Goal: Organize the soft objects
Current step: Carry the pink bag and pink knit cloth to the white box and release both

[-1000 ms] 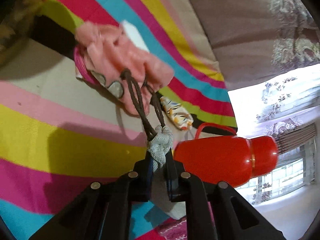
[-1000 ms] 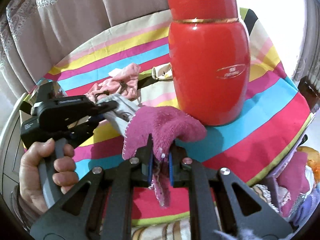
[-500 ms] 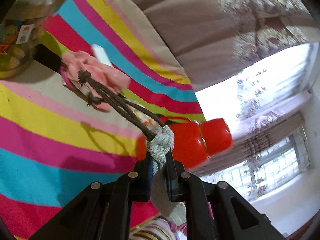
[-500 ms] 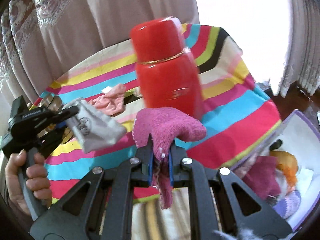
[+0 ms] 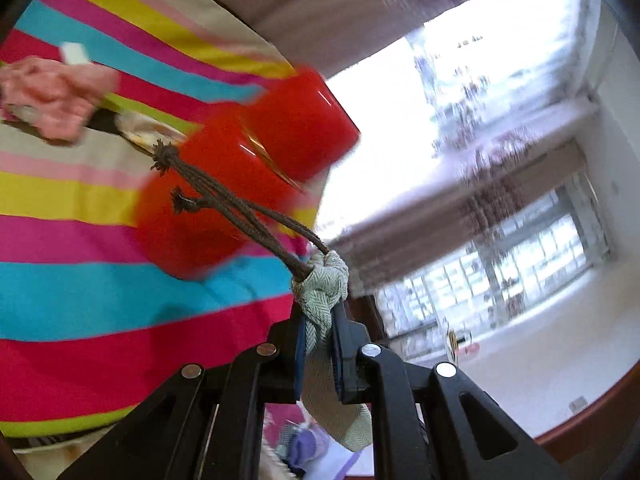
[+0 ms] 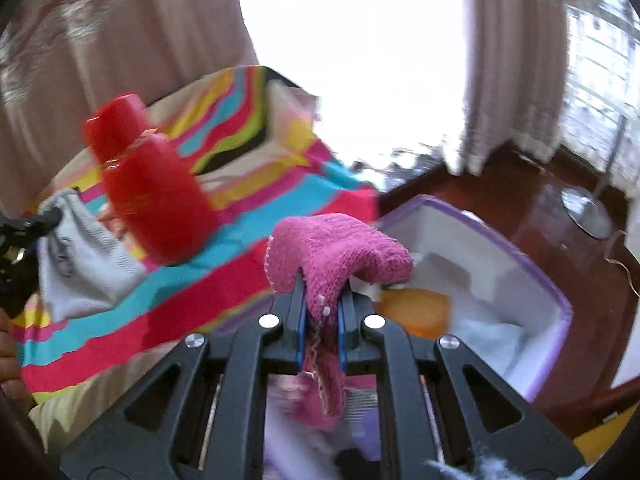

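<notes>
Both clamp cloth: left hand-held gripper [image 5: 318, 322] a drawstring pouch [image 5: 322, 292], right hand-held gripper [image 6: 322, 300] a pink sock [image 6: 336, 248].

The red flask [image 5: 240, 184] is smeared by motion in both views, so its label can't be read. Pink cloth [image 5: 52, 100] on the striped cover [image 5: 80, 300] is cut by the left edge. Lower part of the grey pouch [image 5: 332, 396] goes behind the left gripper [image 5: 318, 344]. In the right wrist view the purple-rimmed box [image 6: 552, 292] is blurred; contents, incl. an orange thing [image 6: 416, 308], can't be identified. Curtains are only streaks.
</notes>
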Tool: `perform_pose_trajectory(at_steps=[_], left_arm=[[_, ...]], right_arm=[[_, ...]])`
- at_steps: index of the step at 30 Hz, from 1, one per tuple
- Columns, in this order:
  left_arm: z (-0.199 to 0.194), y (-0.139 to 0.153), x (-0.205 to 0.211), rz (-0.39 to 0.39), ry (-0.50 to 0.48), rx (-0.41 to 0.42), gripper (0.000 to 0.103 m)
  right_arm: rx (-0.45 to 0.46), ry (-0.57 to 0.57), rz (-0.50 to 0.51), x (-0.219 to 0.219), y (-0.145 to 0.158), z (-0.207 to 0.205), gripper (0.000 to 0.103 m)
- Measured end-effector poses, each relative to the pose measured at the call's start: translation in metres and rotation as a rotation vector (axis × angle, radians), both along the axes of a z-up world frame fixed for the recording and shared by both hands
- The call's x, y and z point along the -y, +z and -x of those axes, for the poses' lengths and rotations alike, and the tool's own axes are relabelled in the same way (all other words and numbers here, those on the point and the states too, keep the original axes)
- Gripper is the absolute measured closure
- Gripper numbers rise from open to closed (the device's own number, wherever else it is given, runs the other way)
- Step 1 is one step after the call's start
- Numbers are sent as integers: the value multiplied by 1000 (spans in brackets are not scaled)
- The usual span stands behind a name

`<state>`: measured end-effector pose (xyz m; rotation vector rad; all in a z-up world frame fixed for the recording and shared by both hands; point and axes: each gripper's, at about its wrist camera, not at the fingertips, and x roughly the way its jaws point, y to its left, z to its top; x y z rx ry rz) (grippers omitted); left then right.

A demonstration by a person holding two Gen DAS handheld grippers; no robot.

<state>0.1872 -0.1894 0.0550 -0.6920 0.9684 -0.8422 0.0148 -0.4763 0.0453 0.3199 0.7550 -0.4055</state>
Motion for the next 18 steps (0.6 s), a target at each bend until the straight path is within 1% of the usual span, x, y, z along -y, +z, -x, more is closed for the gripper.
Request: perform_pose_trajectory(at_steps=[4,11,15,18], left_arm=[[6,5,56,-27,-82,24,92],[13,4,147,-81,-210,31,92],[22,0,189,-112,-269,41,92],[25,-3,211,-127,-298,42,92]], right_arm=[[-23,-60,3,33,-9,20,89],[-24,-147,27,80,-12,49,89],[-22,-174,34,99,-12,58,89],[-18,-182,29,108,-12,63,89]])
